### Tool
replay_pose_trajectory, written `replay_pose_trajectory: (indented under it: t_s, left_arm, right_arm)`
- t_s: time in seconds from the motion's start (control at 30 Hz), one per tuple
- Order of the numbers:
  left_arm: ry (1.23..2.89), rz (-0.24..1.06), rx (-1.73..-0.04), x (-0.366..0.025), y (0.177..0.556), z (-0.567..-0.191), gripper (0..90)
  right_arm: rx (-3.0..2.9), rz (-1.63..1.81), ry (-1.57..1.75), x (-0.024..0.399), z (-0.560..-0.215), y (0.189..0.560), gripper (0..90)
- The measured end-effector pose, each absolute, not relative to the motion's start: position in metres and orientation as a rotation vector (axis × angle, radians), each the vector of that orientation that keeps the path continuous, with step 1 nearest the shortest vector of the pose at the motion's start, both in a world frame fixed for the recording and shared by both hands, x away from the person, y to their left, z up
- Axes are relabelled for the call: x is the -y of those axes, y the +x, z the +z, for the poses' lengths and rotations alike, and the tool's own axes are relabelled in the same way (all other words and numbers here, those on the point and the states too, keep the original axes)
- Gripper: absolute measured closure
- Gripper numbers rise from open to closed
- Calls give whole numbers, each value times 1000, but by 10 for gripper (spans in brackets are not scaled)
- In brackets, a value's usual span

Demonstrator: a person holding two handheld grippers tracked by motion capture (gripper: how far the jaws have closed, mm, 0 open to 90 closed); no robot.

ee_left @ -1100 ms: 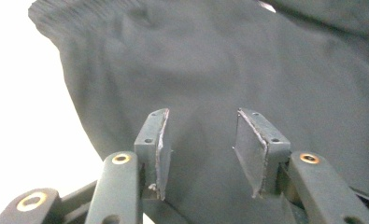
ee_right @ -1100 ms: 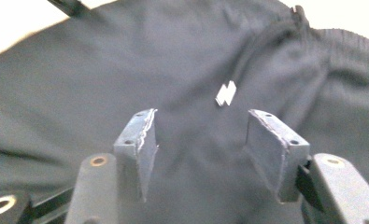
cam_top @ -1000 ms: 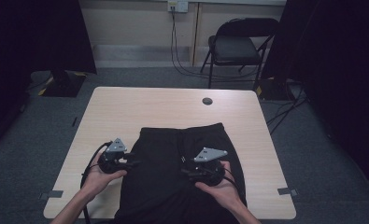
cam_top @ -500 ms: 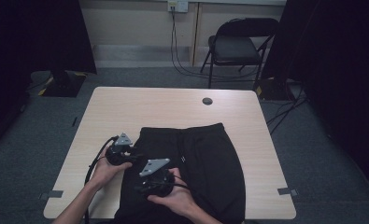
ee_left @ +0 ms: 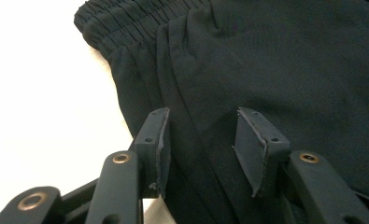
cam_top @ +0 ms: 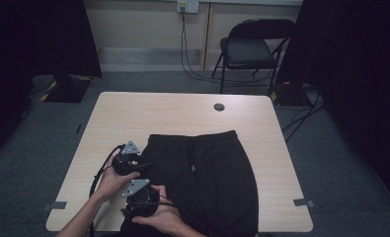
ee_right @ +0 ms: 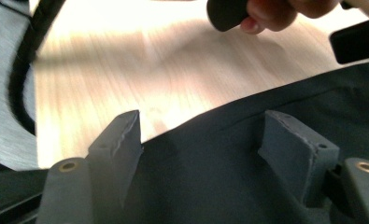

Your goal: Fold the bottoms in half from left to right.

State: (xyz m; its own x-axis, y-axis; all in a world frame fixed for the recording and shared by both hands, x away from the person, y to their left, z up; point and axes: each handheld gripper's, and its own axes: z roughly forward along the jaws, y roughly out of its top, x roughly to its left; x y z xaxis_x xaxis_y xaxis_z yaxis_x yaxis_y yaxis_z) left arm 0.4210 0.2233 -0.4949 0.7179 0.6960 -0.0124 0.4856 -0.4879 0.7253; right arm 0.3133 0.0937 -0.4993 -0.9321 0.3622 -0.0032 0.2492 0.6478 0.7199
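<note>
Black shorts (cam_top: 217, 173) lie flat on the wooden table (cam_top: 158, 113), elastic waistband (ee_left: 126, 23) toward the far side. My left gripper (cam_top: 144, 165) sits at the shorts' left edge just below the waistband. In the left gripper view its jaws (ee_left: 203, 144) stand apart over flat fabric, open. My right gripper (cam_top: 132, 203) is nearer the front, also at the left edge. Its jaws (ee_right: 203, 140) have just been opening and stand wide. The shorts' edge (ee_right: 229, 154) lies under and between them, with no pad pressing on it. The left hand's fingers (ee_right: 271, 14) show beyond.
A round black grommet (cam_top: 219, 106) sits in the table's far side. A folding chair (cam_top: 252, 49) stands behind the table, with cables on the floor beside it. Bare tabletop lies left of the shorts (ee_right: 126, 70). The left gripper's cable (cam_top: 101, 170) loops over the table's left part.
My right gripper has crossed from the shorts' right side to their left edge near the front, just below the left gripper. The left gripper has barely shifted. The shorts look unchanged.
</note>
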Motion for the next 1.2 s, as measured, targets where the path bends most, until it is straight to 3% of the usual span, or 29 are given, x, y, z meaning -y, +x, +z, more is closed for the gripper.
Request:
replay_pose_trajectory:
  t_s: [0.07,0.13,0.23,0.33,0.57,0.8,0.97,1.03,1.17,1.2]
  left_arm:
    - [2183,364,-895,-223,421,-495,552]
    - [2189,363,-896,-224,422,-494,546]
    - [2204,379,-910,-225,423,-492,511]
    - [2160,382,-921,-228,422,-487,493]
    - [2104,391,-906,-226,414,-478,463]
    - [2184,396,-852,-201,412,-485,459]
    - [2223,400,-858,-199,414,-491,459]
    - [2213,383,-871,-201,415,-493,459]
    - [2201,380,-892,-204,416,-491,458]
    - [2196,370,-895,-206,416,-490,459]
  right_arm:
    - [-2704,1168,513,-93,-500,313,324]
    - [-2699,1168,511,-91,-497,313,589]
    - [-2700,1155,519,-86,-495,317,808]
    - [-2703,1218,548,-78,-489,318,872]
    - [-2615,1209,606,-24,-461,322,885]
    - [-2620,1092,705,16,-487,328,873]
    - [-2606,1118,716,12,-491,329,556]
    - [-2591,1152,722,6,-488,331,494]
    - [-2583,1145,778,-1,-493,338,572]
    - [-2574,1163,795,0,-493,338,688]
